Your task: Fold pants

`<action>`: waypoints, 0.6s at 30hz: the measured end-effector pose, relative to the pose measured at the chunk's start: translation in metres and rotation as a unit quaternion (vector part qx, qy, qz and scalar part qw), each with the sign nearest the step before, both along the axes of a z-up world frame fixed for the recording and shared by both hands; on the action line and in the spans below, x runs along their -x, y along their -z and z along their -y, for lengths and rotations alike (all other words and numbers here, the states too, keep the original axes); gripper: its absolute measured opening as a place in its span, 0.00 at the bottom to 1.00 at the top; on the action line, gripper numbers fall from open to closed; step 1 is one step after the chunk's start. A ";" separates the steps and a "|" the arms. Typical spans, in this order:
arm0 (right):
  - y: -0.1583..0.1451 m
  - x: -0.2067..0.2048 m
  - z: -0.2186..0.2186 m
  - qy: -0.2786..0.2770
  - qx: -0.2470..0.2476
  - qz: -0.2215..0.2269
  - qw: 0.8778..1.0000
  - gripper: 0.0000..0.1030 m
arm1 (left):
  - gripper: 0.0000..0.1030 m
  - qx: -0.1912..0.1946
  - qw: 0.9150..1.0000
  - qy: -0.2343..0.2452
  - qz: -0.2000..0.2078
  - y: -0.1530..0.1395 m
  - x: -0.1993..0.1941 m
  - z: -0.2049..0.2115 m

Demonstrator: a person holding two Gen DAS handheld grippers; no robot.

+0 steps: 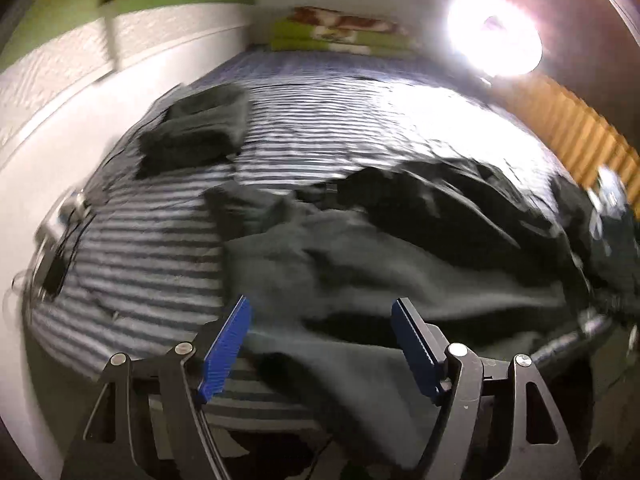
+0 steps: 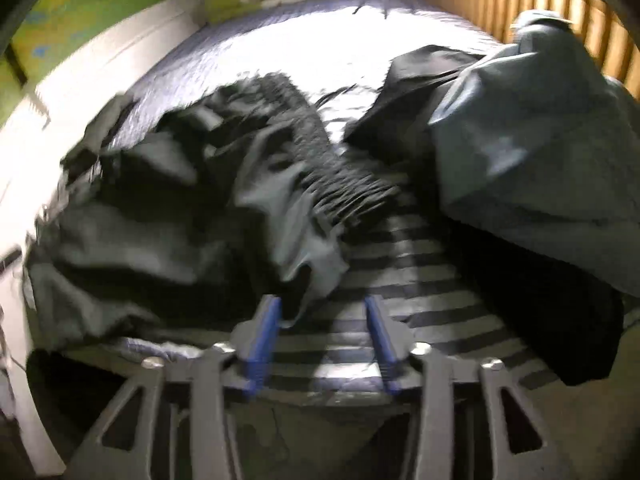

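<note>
A pile of dark folded clothes (image 1: 196, 128) is seen at the far left of the striped bed (image 1: 132, 256), near the white wall (image 1: 80, 112); it is judged to be work already finished, though the blur leaves its make-up uncertain. The pants (image 1: 360, 264) now in hand are spread, rumpled and dark grey, across the near middle of the bed; no clean fold is visible in them, so the folding of this pair is judged hardly begun — smoothing and every fold are left.

The left gripper (image 1: 322, 320) is released, its blue pads wide apart above the near edge of the pants, with cloth beneath but nothing pinched. The right gripper (image 2: 322, 316) is also released, less widely; a grey corner of the pants (image 2: 224, 216) lies just beside its left pad, not clamped, and striped sheet shows between the pads.

Further clothes are heaped on the right of the bed — a black piece (image 2: 416, 92) and a grey-blue garment (image 2: 532, 140) beside the orange slatted wall (image 2: 520, 4); these are judged to be waiting.

No basket, box or other container is visible in either view; the clothes lie directly on the bed, and a green patterned pillow (image 1: 332, 34) is seen at its head.
</note>
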State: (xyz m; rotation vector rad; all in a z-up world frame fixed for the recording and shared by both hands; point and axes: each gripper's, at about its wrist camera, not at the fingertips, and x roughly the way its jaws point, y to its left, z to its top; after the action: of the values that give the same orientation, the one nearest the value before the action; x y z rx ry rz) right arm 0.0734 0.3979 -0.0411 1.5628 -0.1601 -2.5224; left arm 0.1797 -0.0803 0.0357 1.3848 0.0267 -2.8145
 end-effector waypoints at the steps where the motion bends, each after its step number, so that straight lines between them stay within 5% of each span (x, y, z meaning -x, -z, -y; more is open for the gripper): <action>1: -0.005 0.002 -0.006 0.013 -0.001 -0.004 1.000 0.42 | 0.75 0.008 1.000 0.014 0.003 0.002 0.001 -0.009; 5: -0.015 0.017 -0.012 0.030 -0.001 -0.013 0.999 0.48 | 0.76 0.028 0.997 0.064 0.024 0.015 0.011 -0.048; 13: 0.039 0.054 -0.020 0.091 0.043 0.063 0.993 0.49 | 0.76 0.062 0.986 0.154 0.023 0.022 0.023 -0.114; 16: 0.046 0.056 -0.014 0.089 0.059 0.056 0.993 0.51 | 0.76 0.084 0.981 0.170 0.035 0.036 0.017 -0.118; 17: 0.045 0.057 -0.011 0.084 0.058 0.051 0.993 0.46 | 0.76 0.085 0.981 0.170 0.040 0.040 0.013 -0.115; 18: 0.044 0.058 -0.009 0.075 0.067 0.049 0.994 0.28 | 0.76 0.082 0.981 0.168 0.046 0.044 0.007 -0.111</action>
State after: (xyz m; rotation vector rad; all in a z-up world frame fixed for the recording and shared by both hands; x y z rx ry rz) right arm 0.0155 0.4072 -0.0851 1.6803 -0.4658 -2.4845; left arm 0.1727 0.0304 -0.0081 1.6109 -0.4731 -2.9178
